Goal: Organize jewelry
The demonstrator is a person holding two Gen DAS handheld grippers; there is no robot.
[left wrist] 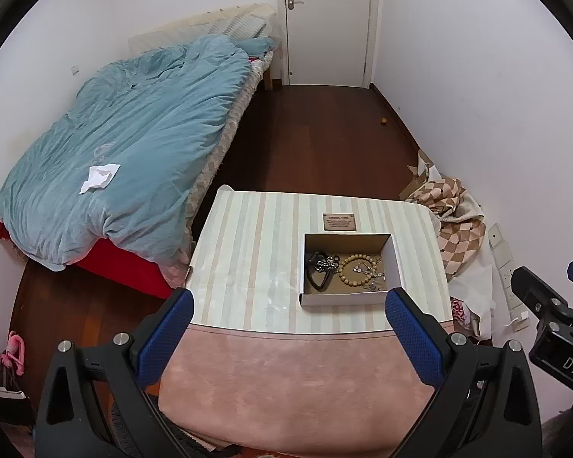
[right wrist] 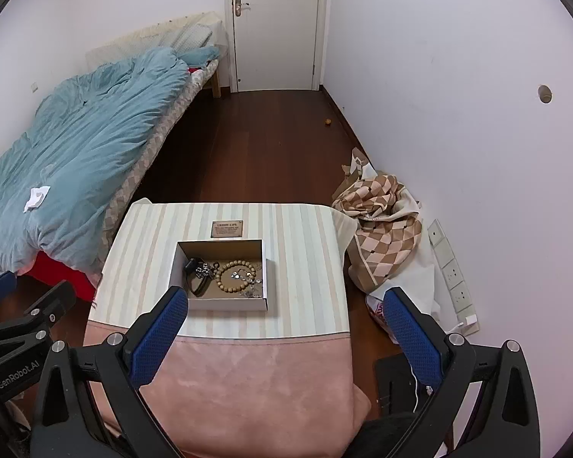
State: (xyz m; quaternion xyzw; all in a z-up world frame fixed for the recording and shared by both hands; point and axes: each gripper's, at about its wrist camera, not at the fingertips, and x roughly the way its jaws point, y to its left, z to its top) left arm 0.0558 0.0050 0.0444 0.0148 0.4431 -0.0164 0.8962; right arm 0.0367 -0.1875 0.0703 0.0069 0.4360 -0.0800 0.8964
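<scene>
A white cardboard box (left wrist: 397, 263) (right wrist: 265, 278) stands on a small table with a striped and pink cover (left wrist: 248, 252) (right wrist: 305, 252). Inside lie a wooden bead bracelet (left wrist: 357, 270) (right wrist: 236, 275), a black band with a metal piece (left wrist: 319, 271) (right wrist: 198, 273) and small silver jewelry (left wrist: 376, 282) (right wrist: 250, 286). My left gripper (left wrist: 288, 301) is open and empty, above the table's near part, short of the box. My right gripper (right wrist: 286, 297) is open and empty, its left finger (right wrist: 160, 328) in front of the box's near left corner.
A small brown plaque (left wrist: 339, 222) (right wrist: 227, 228) lies behind the box. A bed with a blue duvet (left wrist: 126, 145) (right wrist: 76, 145) stands left. Checkered cloth (left wrist: 458, 229) (right wrist: 382, 229) is heaped on the floor right, by wall sockets (right wrist: 452, 271). A white door (left wrist: 326, 19) is at the back.
</scene>
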